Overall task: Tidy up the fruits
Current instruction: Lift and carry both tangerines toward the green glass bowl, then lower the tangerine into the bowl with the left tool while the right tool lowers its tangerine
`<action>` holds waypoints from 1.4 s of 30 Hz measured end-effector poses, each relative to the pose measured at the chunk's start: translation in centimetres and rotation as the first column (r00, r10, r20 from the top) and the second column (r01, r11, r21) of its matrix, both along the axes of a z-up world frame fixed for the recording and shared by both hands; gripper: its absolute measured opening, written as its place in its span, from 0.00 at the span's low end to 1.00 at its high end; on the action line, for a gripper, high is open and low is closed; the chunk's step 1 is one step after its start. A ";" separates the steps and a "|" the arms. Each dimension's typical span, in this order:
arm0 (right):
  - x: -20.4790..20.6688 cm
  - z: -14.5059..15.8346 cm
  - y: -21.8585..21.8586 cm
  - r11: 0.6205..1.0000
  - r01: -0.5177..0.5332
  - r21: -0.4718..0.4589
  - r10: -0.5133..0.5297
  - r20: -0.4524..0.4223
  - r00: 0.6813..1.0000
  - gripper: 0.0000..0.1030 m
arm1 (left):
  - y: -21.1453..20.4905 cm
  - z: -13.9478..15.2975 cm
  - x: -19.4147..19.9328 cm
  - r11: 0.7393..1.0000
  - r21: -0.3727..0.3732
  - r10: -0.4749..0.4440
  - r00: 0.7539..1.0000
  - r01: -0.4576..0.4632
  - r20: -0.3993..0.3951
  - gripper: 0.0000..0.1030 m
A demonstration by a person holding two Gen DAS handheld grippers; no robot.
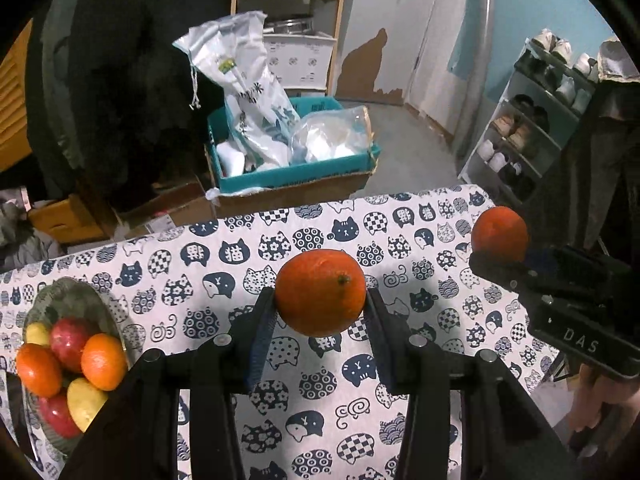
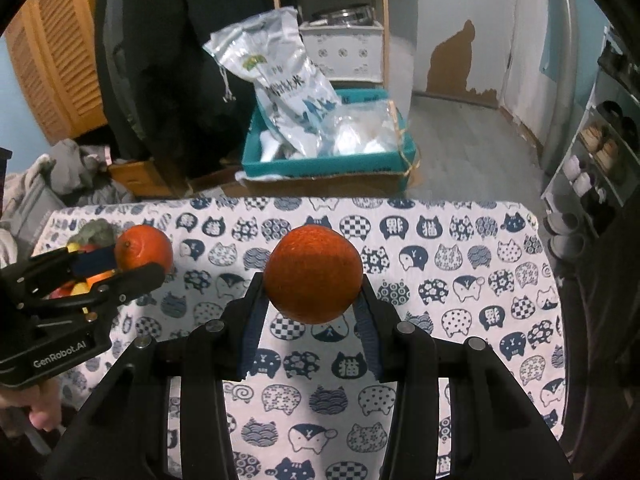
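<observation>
Far left of the table: glass bowl on the cat-print cloth, already loaded with oranges, red apples and yellow fruit; seen in the left wrist view, partly hidden behind the left gripper in the right wrist view.

Centre-left: left gripper clamped on an orange, stem scar facing the camera, fruit held clear above the cloth. Pads seated on opposite flanks near the widest girth; grip appears secure.

Right: right gripper likewise closed on a second orange, also lifted off the cloth, well apart from the first.

Judged step: carrying both oranges to a sorted place, destination not evident from the views. Recommended: keep both grips firm and level, with no squeeze beyond the present hold, to avoid bruising the skin. Move one at a time if heading to the bowl, since the pile leaves little room. Lower onto a stable gap, not onto a rounded top. Release only once settled.
</observation>
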State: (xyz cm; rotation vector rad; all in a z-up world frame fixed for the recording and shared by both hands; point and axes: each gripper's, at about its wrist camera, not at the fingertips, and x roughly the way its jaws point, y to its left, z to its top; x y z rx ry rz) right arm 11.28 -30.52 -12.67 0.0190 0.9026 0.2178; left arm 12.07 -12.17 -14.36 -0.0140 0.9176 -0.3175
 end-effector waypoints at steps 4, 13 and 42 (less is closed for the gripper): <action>-1.0 1.5 0.5 1.000 -0.016 0.002 0.016 0.029 0.999 0.41 | 0.9 1.5 -0.9 1.000 -0.005 0.005 1.000 -0.005 0.026 0.44; -3.1 4.2 1.9 0.998 -0.069 0.004 0.069 0.087 0.994 0.41 | 2.8 4.4 -2.7 1.000 -0.013 0.024 0.996 -0.023 0.082 0.44; -4.3 7.4 10.4 0.963 -0.267 0.026 0.260 0.154 0.953 0.41 | 11.7 8.3 -6.8 0.986 -0.009 0.165 0.970 -0.166 0.181 0.44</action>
